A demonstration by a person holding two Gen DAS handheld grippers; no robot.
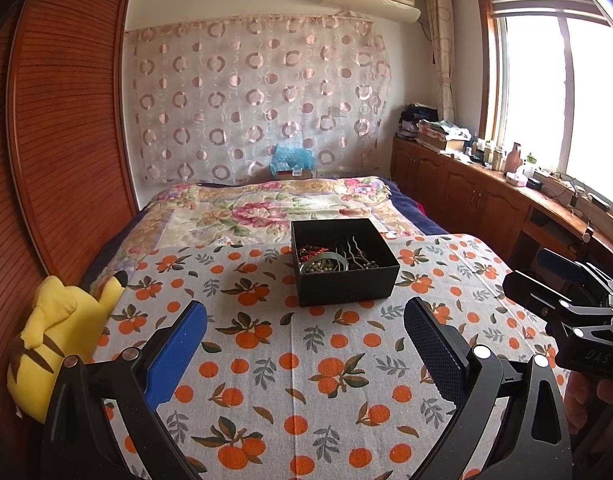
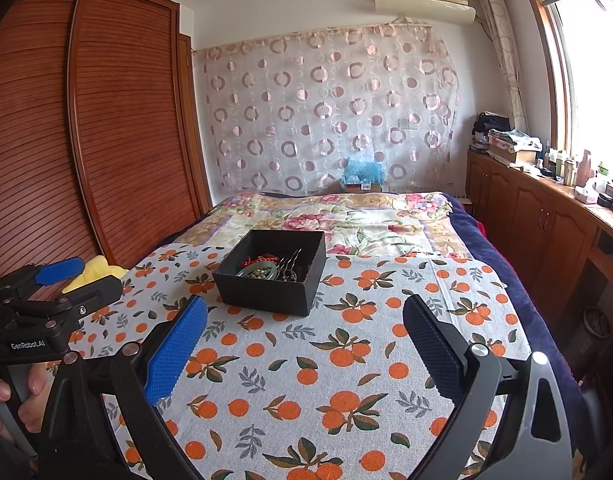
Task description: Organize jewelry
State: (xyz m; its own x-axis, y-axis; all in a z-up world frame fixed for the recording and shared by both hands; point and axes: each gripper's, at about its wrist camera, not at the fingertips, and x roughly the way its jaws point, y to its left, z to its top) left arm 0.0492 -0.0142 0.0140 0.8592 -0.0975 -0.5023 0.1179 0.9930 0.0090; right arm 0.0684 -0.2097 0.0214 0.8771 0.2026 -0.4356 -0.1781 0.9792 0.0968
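A black open box (image 1: 346, 282) sits on the orange-print cloth (image 1: 286, 360), holding beads, a green bangle (image 1: 324, 260), red cord and metal hairpins (image 1: 348, 254). It also shows in the right wrist view (image 2: 266, 290). My left gripper (image 1: 304, 344) is open and empty, hovering over the cloth short of the box. My right gripper (image 2: 304, 344) is open and empty, also short of the box. Each gripper shows at the edge of the other's view, the right one (image 1: 546, 280) and the left one (image 2: 78, 276).
A yellow plush toy (image 1: 58, 340) lies at the cloth's left edge by a wooden wardrobe (image 1: 66, 140). A floral quilt (image 1: 266, 208) covers the bed beyond the box. Wooden cabinets (image 1: 486, 196) with clutter run under the window at right.
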